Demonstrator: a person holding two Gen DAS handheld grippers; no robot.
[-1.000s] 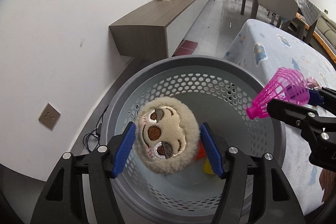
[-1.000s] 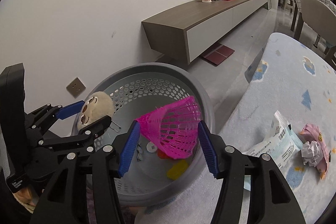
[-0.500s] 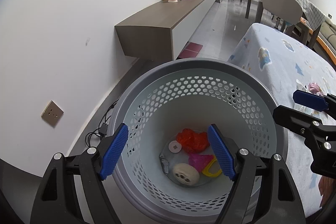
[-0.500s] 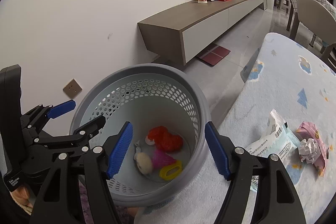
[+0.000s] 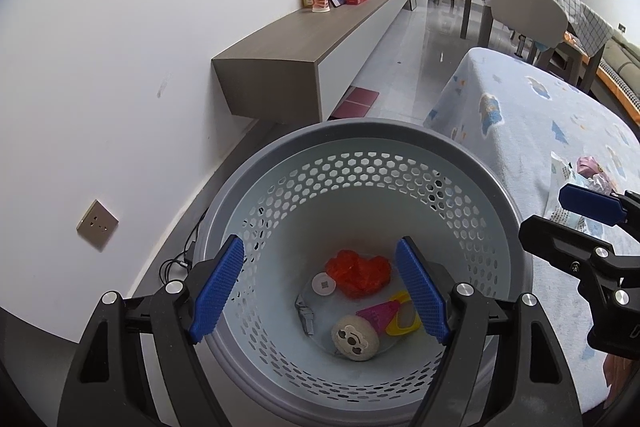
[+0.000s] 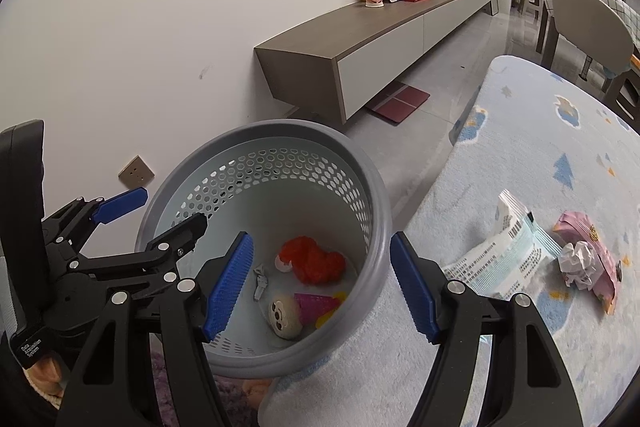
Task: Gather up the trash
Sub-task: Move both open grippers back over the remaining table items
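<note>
A grey perforated bin (image 5: 360, 143) (image 6: 372, 187) stands beside a table with a light blue cloth (image 6: 540, 155). Inside lie a round plush face (image 5: 355, 338) (image 6: 285, 314), a pink mesh shuttlecock (image 5: 378, 313) (image 6: 316, 303), a red crumpled wrapper (image 5: 360, 271) (image 6: 314, 263) and a yellow piece (image 5: 404, 323). My left gripper (image 5: 320, 293) hangs open and empty over the bin. My right gripper (image 6: 320, 287) is open and empty over the bin's near rim. On the cloth lie a white-green packet (image 6: 504, 255), a crumpled paper ball (image 6: 576, 261) and a pink wrapper (image 6: 596, 259).
A white wall with a socket (image 5: 97, 225) is left of the bin. A long low cabinet (image 5: 304, 39) runs along the wall with photos and a cup on top. Chairs (image 5: 528, 15) stand beyond the table. A cable lies on the floor by the bin.
Both grippers opened: the plush face fell from my left gripper and the pink shuttlecock from my right one. Both now lie at the bottom of the bin.
</note>
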